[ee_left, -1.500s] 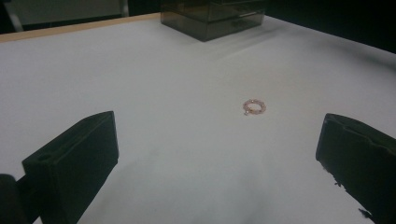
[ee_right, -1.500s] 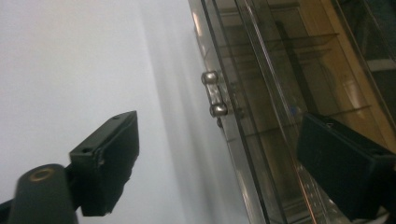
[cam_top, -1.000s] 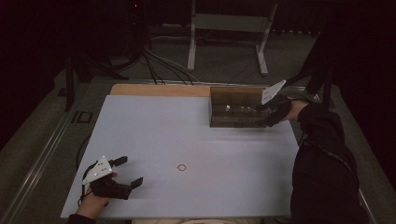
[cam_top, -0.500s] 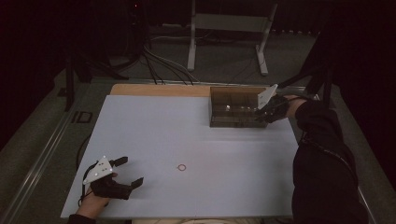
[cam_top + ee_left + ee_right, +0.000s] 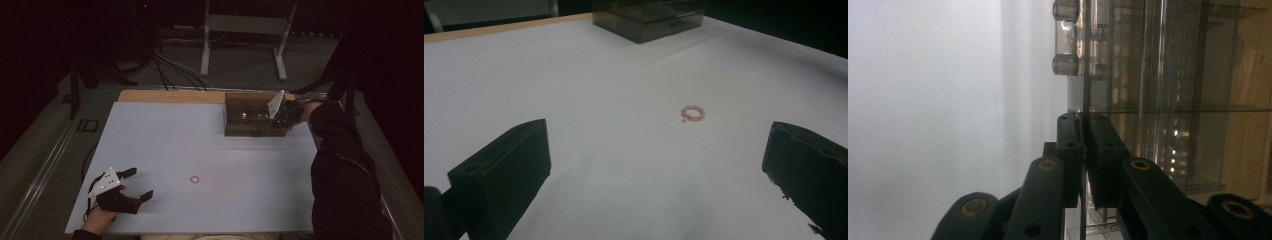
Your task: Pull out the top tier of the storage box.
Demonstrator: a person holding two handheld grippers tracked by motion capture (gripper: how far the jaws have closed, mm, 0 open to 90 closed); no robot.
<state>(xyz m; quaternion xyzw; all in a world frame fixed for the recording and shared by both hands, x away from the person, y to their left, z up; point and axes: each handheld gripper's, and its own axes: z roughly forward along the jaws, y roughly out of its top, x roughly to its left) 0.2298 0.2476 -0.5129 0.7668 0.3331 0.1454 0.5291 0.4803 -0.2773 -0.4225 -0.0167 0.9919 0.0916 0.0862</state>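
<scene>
A smoky clear box (image 5: 250, 120) with compartments stands at the table's far right, also seen in the left gripper view as the box (image 5: 649, 20). My right gripper (image 5: 276, 120) is at its right end. Its jaws have just been closing and the right gripper (image 5: 1083, 125) is now shut on a thin clear panel (image 5: 1084, 75) of the box, below a clear handle (image 5: 1065, 37). A small pink ring (image 5: 194, 179) lies on the white table near the front middle. My left gripper (image 5: 142, 182) rests at the front left, open, and the ring (image 5: 694, 113) lies ahead of the left gripper (image 5: 659, 145).
The white table top (image 5: 175, 135) has a wooden strip (image 5: 170, 96) along its far edge. Behind the table stand a metal frame (image 5: 245, 30) and loose cables (image 5: 165, 65) on the floor. A person's dark sleeve (image 5: 345, 180) runs up the right side.
The right gripper has edged a little left, closer in on the box's right end. The left gripper and the ring have stayed put.
</scene>
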